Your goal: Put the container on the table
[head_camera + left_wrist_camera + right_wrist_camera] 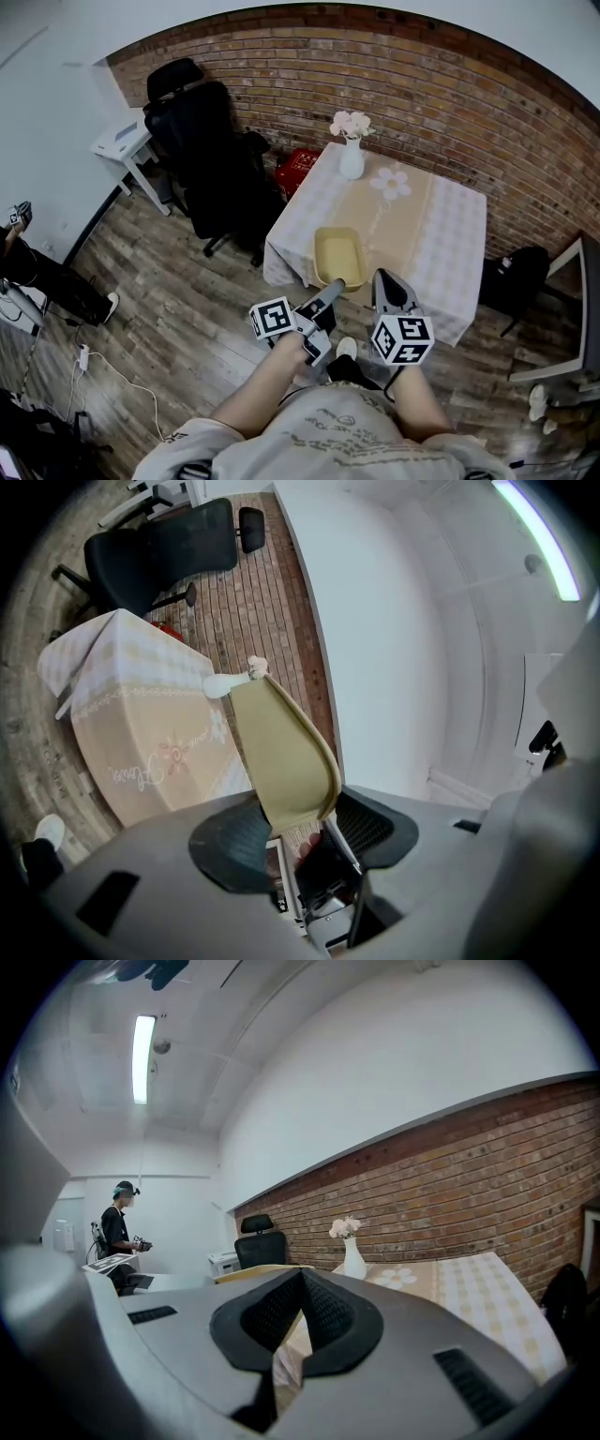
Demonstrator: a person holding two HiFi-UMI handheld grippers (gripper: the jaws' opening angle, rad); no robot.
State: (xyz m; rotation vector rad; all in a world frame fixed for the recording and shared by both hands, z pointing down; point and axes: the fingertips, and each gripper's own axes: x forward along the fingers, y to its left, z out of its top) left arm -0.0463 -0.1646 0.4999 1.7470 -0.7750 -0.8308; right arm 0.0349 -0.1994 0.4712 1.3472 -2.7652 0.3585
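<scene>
1. Your left tongs point(300, 822) are clenched on the container point(286, 752). One pad sits on each side of its near short end wall.
2. In the head view the left tongs point(336, 289) come in from the lower left and meet the container point(339, 253) at its near end. The rest of the tub sticks out past the tips.
3. The container is a tan rectangular tub, open side up. Its long axis runs straight away from you, toward the vase point(352, 159) and the brick wall point(422, 94). It is about in line with the left tongs.
4. Your right tongs point(298, 1288) are clenched with the pads meeting at the tips. Nothing is pinched, and only cloth shows through the slit.
5. The right tongs point(382, 277) sit just right of the container's near right corner. I can't tell whether they touch it. In the right gripper view only a thin strip of the container point(248, 1270) shows, behind the left pad.
6. The container is over the near edge of the tabletop point(441, 234), toward its left side. I can't tell whether its base rests on the checked cloth or is just above it.
7. The vase is white with pale flowers and stands upright at the far edge of the tabletop, well apart from the container.
8. A black office chair point(202, 141) stands left of the tabletop, and a red crate point(298, 172) sits on the floor between them.
</scene>
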